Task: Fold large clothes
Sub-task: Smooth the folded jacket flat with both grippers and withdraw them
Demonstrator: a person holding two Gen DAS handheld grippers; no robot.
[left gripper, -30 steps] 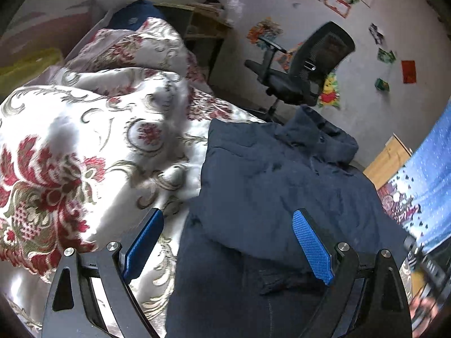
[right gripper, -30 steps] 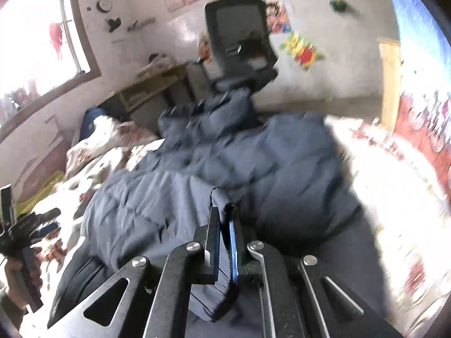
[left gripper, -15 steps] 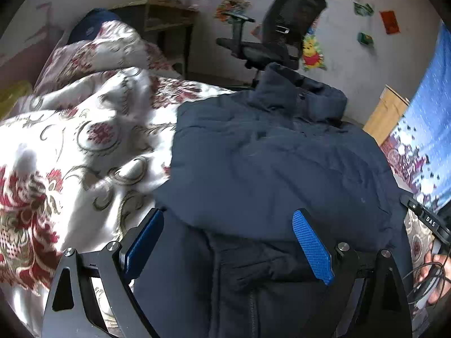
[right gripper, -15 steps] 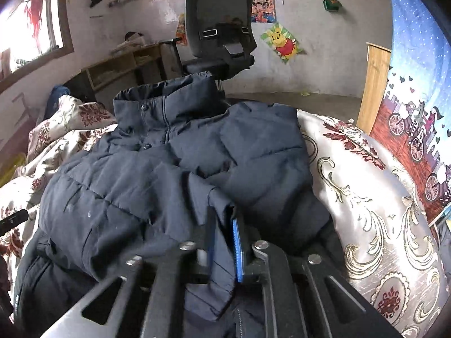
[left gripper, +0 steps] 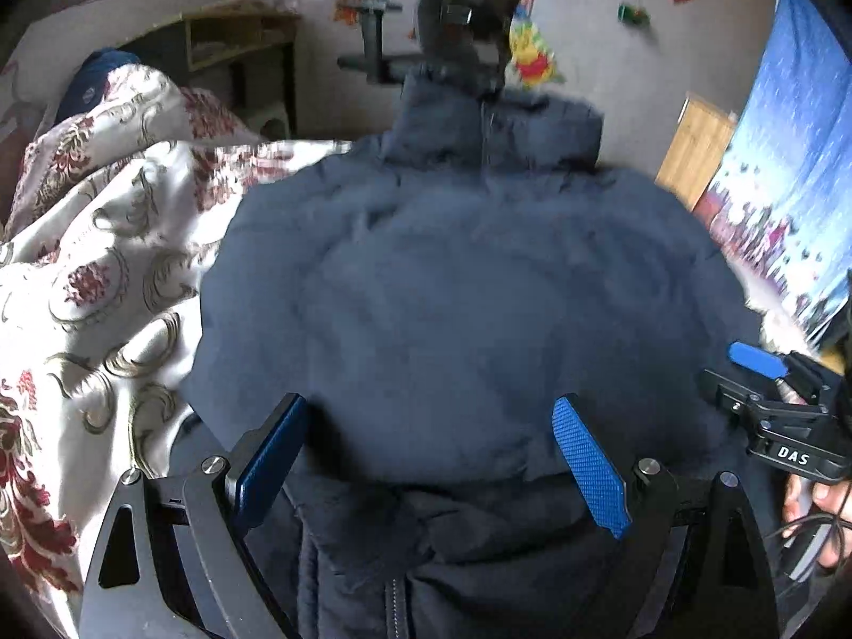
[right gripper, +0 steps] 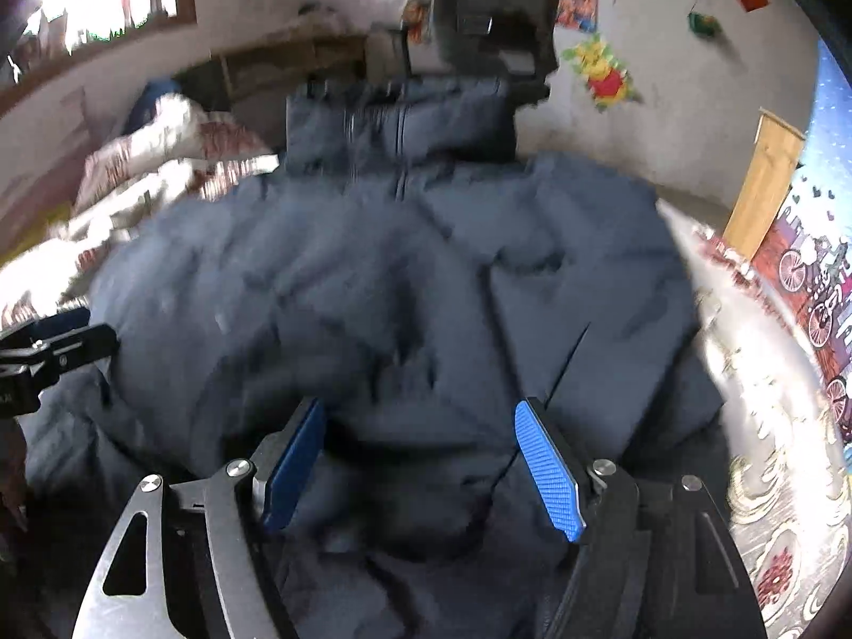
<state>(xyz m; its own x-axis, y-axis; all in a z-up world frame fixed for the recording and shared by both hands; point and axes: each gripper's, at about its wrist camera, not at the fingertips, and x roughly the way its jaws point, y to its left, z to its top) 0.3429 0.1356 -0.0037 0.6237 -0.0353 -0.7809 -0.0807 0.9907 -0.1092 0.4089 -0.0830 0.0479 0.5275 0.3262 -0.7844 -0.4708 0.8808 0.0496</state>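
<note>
Dark padded jacket (left gripper: 468,309) spread on the floral bed cover (left gripper: 106,277), sleeves seemingly folded in. Left gripper (left gripper: 431,458) fingers wide apart; right gripper (right gripper: 420,468) fingers just opened, holding nothing. Released puffy fold may spring back; slippery shell could slide.

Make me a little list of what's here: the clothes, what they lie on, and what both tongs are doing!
clothes: dark blue puffy jacket, sleeves folded in, collar far end
lies on: flowery bedspread
left tongs: open, over the jacket's near part
right tongs: just opened, jaws apart, not pinching the jacket
behind: black office chair
</note>
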